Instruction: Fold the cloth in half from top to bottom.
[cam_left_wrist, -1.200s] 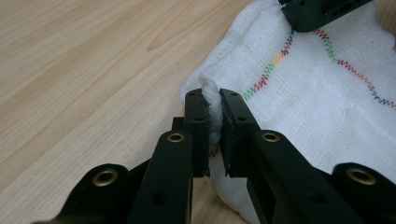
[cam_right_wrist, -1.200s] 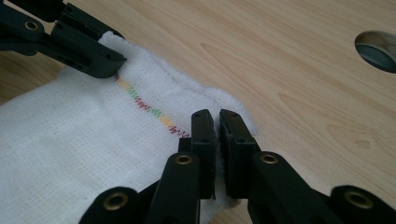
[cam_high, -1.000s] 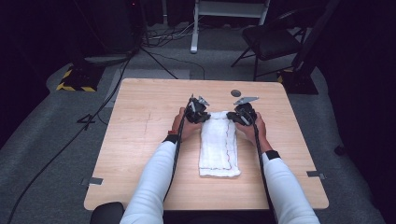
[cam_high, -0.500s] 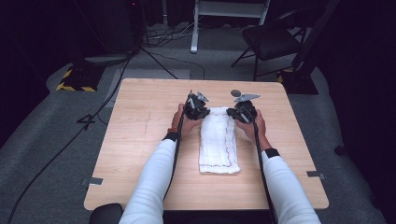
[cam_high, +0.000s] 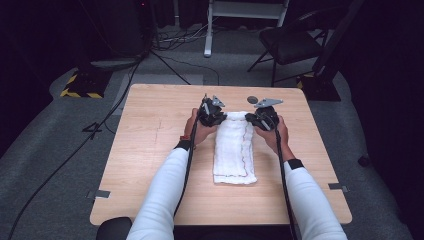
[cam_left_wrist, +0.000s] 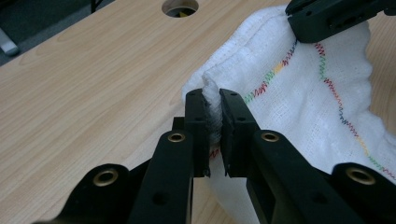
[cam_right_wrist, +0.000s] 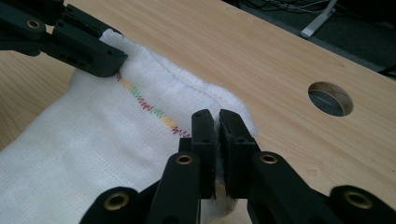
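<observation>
A white folded towel (cam_high: 234, 150) with coloured zigzag stitching lies lengthwise on the wooden table (cam_high: 150, 150). My left gripper (cam_high: 216, 116) pinches the towel's far left corner, and the cloth (cam_left_wrist: 299, 88) bunches between its jaws (cam_left_wrist: 214, 109). My right gripper (cam_high: 255, 120) is shut on the far right corner; the towel (cam_right_wrist: 93, 140) spreads to the left of its closed jaws (cam_right_wrist: 218, 126). The far edge of the towel is lifted slightly off the table between the two grippers. Each gripper view also shows the other gripper's jaws clamped on the opposite corner.
A round cable hole (cam_high: 252, 99) sits in the table just beyond the towel; it appears again as the hole (cam_right_wrist: 330, 98) in the right gripper view. A chair (cam_high: 295, 42) and a stand with cables (cam_high: 240, 20) are on the floor behind the table.
The near end of the towel has drawn a little toward the far side as both grippers raised its far edge. The hands otherwise stay in place.
</observation>
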